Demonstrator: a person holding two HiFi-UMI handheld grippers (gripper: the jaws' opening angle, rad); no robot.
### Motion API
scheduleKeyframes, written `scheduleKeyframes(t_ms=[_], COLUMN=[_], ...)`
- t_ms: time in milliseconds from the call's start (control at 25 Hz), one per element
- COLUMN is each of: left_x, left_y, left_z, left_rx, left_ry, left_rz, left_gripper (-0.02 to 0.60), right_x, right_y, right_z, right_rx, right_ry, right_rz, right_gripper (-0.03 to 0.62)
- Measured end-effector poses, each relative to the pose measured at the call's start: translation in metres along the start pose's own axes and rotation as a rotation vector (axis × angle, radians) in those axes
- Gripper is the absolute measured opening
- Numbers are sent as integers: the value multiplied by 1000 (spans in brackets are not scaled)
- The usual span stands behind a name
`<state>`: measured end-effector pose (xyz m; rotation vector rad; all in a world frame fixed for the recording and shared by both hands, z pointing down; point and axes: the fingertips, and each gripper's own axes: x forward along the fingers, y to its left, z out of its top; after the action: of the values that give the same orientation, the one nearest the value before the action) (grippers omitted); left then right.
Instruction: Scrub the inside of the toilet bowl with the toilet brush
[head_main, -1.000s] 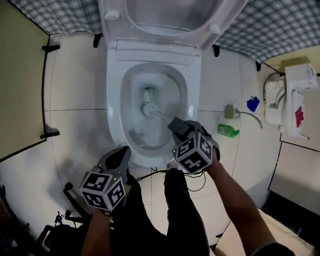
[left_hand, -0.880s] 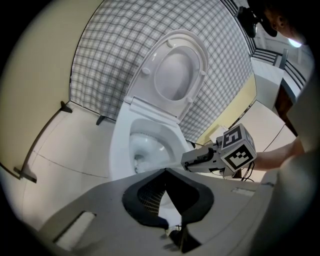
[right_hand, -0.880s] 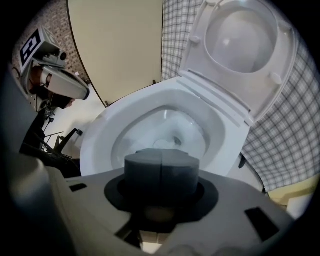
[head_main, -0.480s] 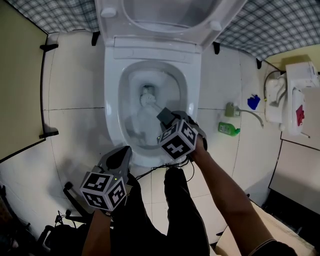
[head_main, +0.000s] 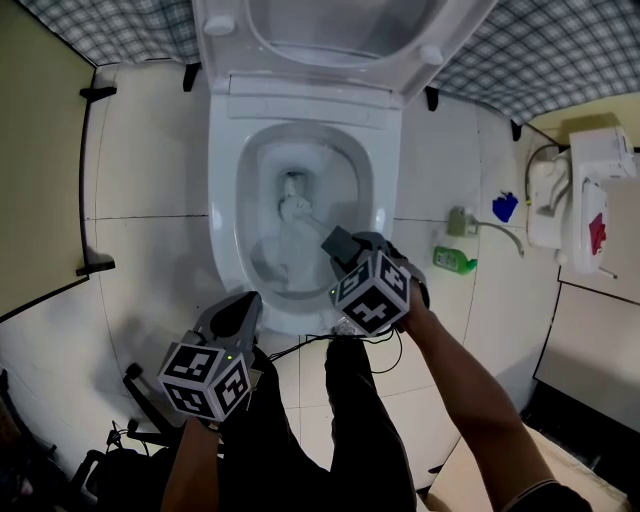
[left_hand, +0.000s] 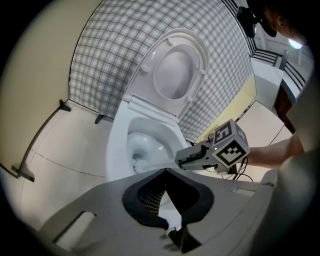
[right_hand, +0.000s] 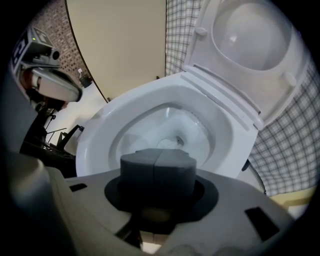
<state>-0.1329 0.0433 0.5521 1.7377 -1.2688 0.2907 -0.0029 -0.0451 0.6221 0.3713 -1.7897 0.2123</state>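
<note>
I can read no words, brands, numbers or signs anywhere in this toilet cubicle.

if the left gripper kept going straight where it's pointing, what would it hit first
Probably the front rim of the toilet bowl, just ahead of the left gripper; depth is hard to judge.

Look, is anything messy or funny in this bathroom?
Only the green bottle on the floor tiles beside the toilet: it seems to lie on its side rather than stand, though it is too small to be sure.
</note>
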Motion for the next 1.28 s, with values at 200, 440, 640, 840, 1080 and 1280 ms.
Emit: scheduleKeyframes(t_ms=[200, 440, 640, 840, 1080, 1280], left_x=[1, -1, -8, -15, -20, -20], left_y=[-6, -23, -36, -44, -46, -44], left_z=[2, 6, 8, 5, 0, 0], left_rx=[7, 33, 42, 59, 34, 25], left_ry=[-6, -16, -43, -53, -62, -61], left_rz=[-8, -17, -20, -22, -20, -20], left_gripper=[8, 8, 8, 8, 8, 8], right_x=[-32, -72, -100, -123, -114, -80], right_y=[20, 46, 59, 60, 37, 23], right_z=[-18, -28, -36, -41, -41, -23], right_rx=[-90, -211, -337, -464, -638, -660], right_ry=[-12, -10, 28, 98, 166, 149], right_rz=[36, 121, 205, 257, 143, 54], right_gripper=[170, 170, 170, 169, 169, 170])
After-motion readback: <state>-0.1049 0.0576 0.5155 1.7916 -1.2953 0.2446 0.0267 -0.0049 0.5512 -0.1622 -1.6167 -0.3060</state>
